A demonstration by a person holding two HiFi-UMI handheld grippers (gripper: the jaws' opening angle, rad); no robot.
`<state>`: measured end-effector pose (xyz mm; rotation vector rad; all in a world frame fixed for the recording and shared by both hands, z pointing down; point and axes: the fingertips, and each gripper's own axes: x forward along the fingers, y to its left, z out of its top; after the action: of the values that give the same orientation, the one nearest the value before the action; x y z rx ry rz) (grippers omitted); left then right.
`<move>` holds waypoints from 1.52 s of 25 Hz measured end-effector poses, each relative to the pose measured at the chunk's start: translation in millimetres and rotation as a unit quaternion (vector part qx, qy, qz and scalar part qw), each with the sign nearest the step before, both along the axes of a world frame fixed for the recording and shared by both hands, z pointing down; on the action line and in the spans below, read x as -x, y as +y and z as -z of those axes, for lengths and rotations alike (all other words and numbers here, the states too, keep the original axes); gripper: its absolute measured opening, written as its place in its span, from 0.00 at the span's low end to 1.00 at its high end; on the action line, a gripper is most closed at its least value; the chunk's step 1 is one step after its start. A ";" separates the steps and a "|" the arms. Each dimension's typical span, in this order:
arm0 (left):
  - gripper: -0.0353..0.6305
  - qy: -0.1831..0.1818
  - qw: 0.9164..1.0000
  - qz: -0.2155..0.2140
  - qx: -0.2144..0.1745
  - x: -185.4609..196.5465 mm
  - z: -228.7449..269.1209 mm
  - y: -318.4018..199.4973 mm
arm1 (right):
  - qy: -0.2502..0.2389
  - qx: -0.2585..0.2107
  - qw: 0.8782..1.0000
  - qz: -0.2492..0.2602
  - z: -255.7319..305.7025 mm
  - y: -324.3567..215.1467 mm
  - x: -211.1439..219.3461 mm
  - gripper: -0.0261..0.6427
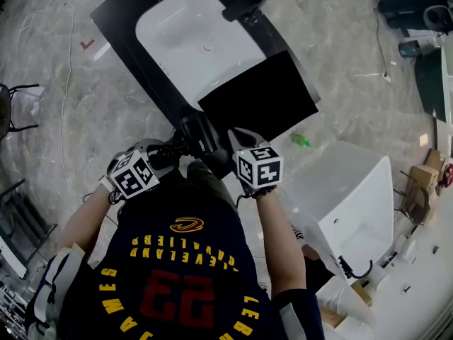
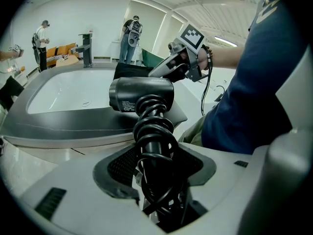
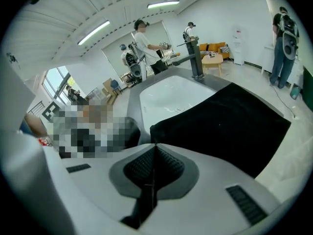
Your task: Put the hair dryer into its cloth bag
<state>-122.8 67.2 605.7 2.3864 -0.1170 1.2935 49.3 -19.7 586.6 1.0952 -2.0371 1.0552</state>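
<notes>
The left gripper's (image 2: 155,153) fingers (image 2: 73,199) are clamped on the dryer's (image 2: 142,94) handle, which has the black cord (image 2: 152,131) coiled round it. The dryer stands up out of the grip, with its barrel lying level above the fingers and its labelled end turned toward the basin (image 2: 73,94). In the head view, the dryer (image 1: 198,137) hangs over the near edge of the dark surface (image 1: 117,9), just beside the near corner of the bag (image 1: 258,94). Whether it touches either one cannot be told.

The right gripper's (image 3: 155,148) fingers (image 3: 210,199) are pressed together with nothing between them. They point at the bag (image 3: 230,126), whose near edge lies just past the tips. No view shows whether the tips touch the cloth. In the left gripper view, the right gripper (image 2: 156,72) sits just behind the dryer's barrel.

The bag is black and lies flat on the surface to the right of the white basin (image 1: 198,37), its mouth not made out. A dark faucet (image 1: 248,2) stands at the far end of the basin. A 2nd white basin unit (image 1: 354,204) stands on the floor to the person's right, well apart from the bag.
</notes>
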 end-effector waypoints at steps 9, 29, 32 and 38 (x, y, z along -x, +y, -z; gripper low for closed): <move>0.41 0.002 1.000 -0.021 0.002 -24.3 -11.5 0.8 | -0.054 -0.042 0.997 -0.043 41.1 -10.2 -6.1 0.05; 0.41 0.005 0.999 -0.011 -0.037 -92.4 -24.3 -47.0 | -0.086 -0.065 0.993 -0.047 61.8 1.3 -1.1 0.05; 0.41 0.003 0.999 -0.006 -0.046 -108.6 -27.9 -52.4 | -0.086 -0.066 0.993 -0.044 62.0 1.3 1.0 0.05; 0.41 -0.001 0.998 -0.005 -0.059 -129.9 -37.1 -68.2 | -0.094 -0.077 0.991 -0.061 64.6 -4.5 0.3 0.05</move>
<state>7.1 -1.1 642.8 2.4876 -0.1882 1.3271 49.0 -24.2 522.0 1.2545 -2.2568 1.1137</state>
